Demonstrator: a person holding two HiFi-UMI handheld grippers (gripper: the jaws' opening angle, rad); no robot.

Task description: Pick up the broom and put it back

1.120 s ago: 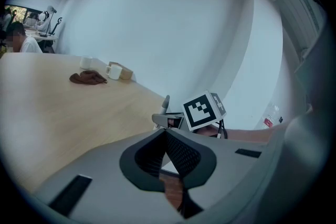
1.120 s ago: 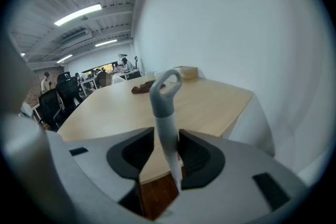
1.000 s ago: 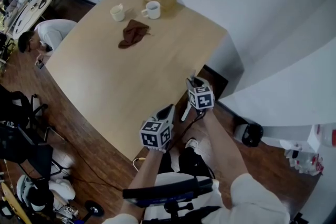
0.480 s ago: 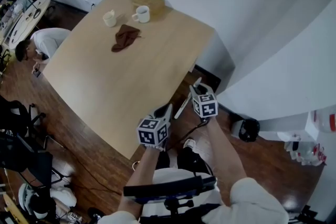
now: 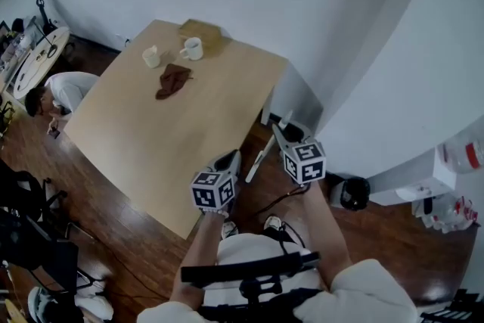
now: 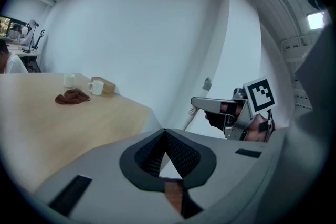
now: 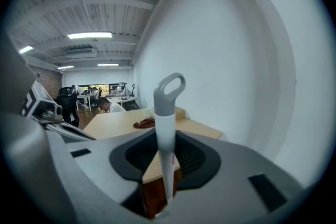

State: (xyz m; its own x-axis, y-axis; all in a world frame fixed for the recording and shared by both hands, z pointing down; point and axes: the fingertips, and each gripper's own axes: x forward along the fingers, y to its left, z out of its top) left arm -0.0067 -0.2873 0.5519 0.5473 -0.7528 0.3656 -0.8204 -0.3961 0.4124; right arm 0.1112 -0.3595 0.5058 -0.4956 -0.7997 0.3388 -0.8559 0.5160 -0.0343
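The broom's white handle [image 5: 264, 148] with a grey loop at its top [image 7: 169, 93] stands slanted beside the table's right corner. My right gripper [image 5: 280, 134] is shut on it, and in the right gripper view the handle [image 7: 166, 134] rises straight up between the two pads. The broom's lower end is hidden. My left gripper [image 5: 230, 160] hovers over the table's near edge, shut with nothing in it. Its pads [image 6: 178, 152] meet at the tips in the left gripper view, where the right gripper [image 6: 206, 105] and handle [image 6: 197, 106] show at the right.
The wooden table [image 5: 144, 147] carries two white mugs [image 5: 191, 49], a brown cloth [image 5: 172, 79] and a small box [image 5: 200, 30] at its far end. A person [image 5: 57, 93] crouches at its left. A black round object [image 5: 353, 193] sits on the floor by the curved white wall [image 5: 393, 87].
Both grippers have risen. The right one has carried the broom handle up and to the right, away from the table corner. The left one has shifted little.
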